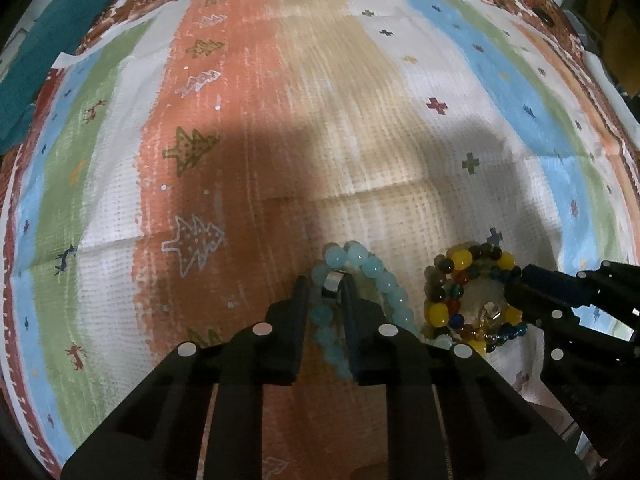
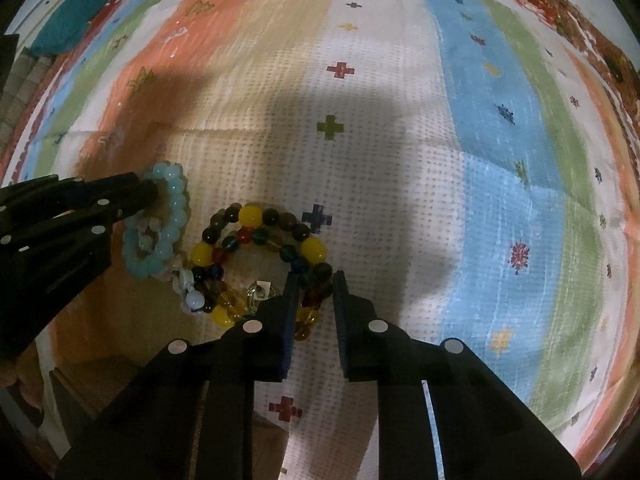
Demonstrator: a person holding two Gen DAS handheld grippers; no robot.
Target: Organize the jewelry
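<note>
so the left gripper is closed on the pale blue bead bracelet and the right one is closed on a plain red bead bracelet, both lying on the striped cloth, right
Not quite. The right gripper is closed on a multicoloured bead bracelet with yellow, dark, red and teal beads, not a plain red one; the right wrist view shows it. The rest holds: the left gripper is closed on the pale blue bead bracelet, both on the striped cloth.

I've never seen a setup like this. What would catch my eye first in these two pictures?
Probably the beads: a pale blue bracelet pinched between the left gripper's black fingers, and beside it a tangle of yellow, red and dark bead bracelets that the right gripper has closed on. Under both lies a striped cloth in orange, white, blue and green with small crosses and trees.
</note>
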